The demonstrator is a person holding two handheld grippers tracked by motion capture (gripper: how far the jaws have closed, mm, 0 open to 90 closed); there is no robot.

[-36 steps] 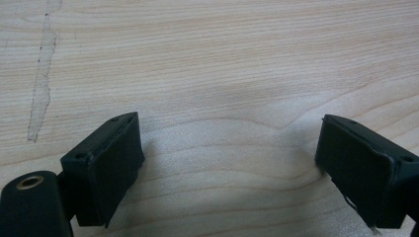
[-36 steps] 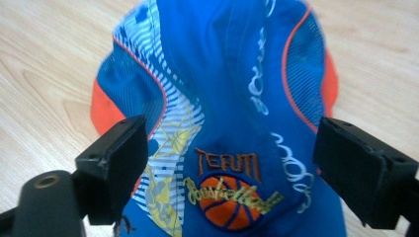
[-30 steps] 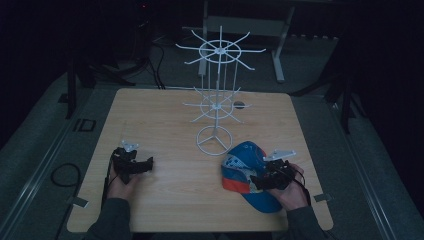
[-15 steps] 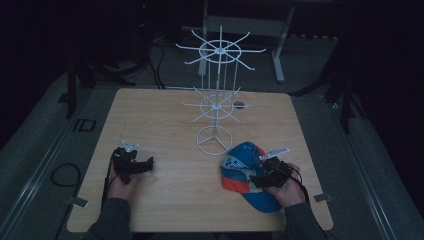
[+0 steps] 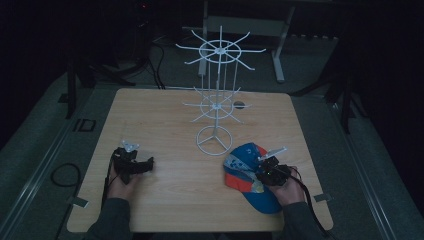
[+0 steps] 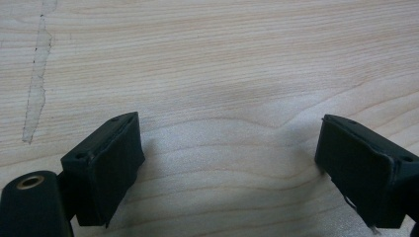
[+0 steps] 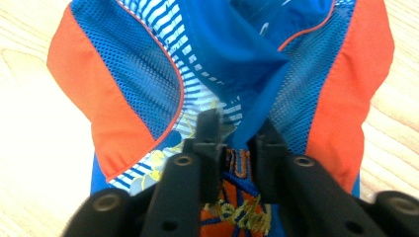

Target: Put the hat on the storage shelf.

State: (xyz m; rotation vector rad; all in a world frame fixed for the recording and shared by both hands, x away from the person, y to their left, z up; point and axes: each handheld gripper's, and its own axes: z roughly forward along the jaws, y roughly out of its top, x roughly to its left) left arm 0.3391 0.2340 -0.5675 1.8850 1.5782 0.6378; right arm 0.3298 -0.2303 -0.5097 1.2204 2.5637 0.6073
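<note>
Wood grain runs pale across the surface (image 5: pixel 165 190), and at its left the left tongs (image 5: pixel 134 166) rest low over bare board, held in the person's left hand (image 5: pixel 122 182). In the left gripper view these tongs (image 6: pixel 232 163) stand wide apart with nothing between the jaws.

Toward the middle, farther from the person, stands one white wire display rack (image 5: pixel 216 95) with two tiers of radiating hooks and a ring base. All its hooks look bare.

At the right lies one baseball cap (image 5: pixel 247 172), blue and orange with a striped panel, just beside the rack's base. Its long axis seems to run from the rack's foot toward the person's right hand (image 5: pixel 290 192), brim end nearest the person. The right tongs (image 5: pixel 270 172) sit on top of it. In the right gripper view the right tongs (image 7: pixel 237 143) are drawn nearly together, pinching a raised fold of the cap's (image 7: pixel 138 89) blue fabric.

The rack lies ahead and to the left of the held cap. The right hand is the nearer one, so hanging it, if intended, would likely mean lifting forward-left.

Counted: one cap, one rack, two tongs.
</note>
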